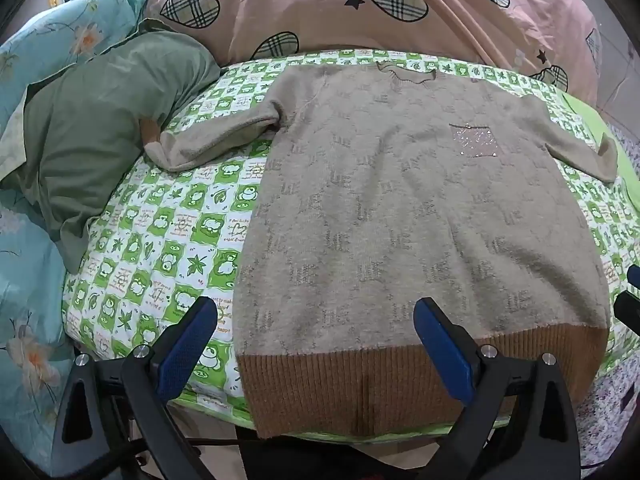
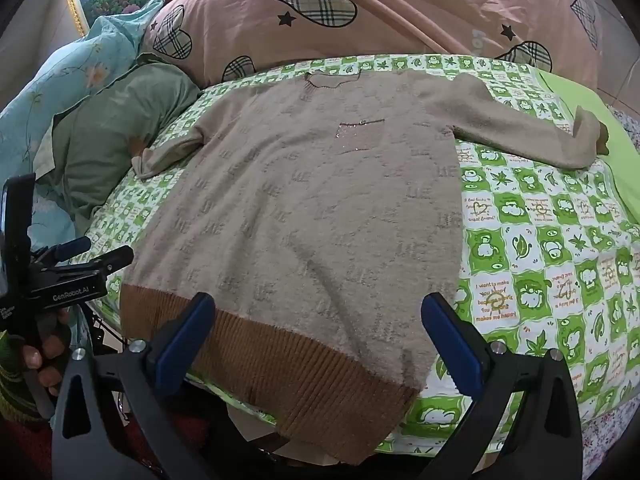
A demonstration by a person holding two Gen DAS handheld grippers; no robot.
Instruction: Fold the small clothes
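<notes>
- Beige knit sweater lies flat, front up, on a green-and-white check sheet; long axis runs from near edge to far side; collar points away twd the pink quilt; brown ribbed hem nearest, hanging a bit over the bed edge
- Sparkly chest pocket faces up, in the upper half of the body
- Both sleeves spread outwards; one sleeve bent, its cuff end touching a green cloth bunched at the side; the other sleeve reaches twd the opp. side of the sheet
- Left gripper jaws wide apart, nothing between them; hovers over the hem's corner region, tilted down
- Right gripper jaws wide too, empty; over the hem's other end
- Person's hand holds the left tool's handle, seen in right wrist view
</notes>
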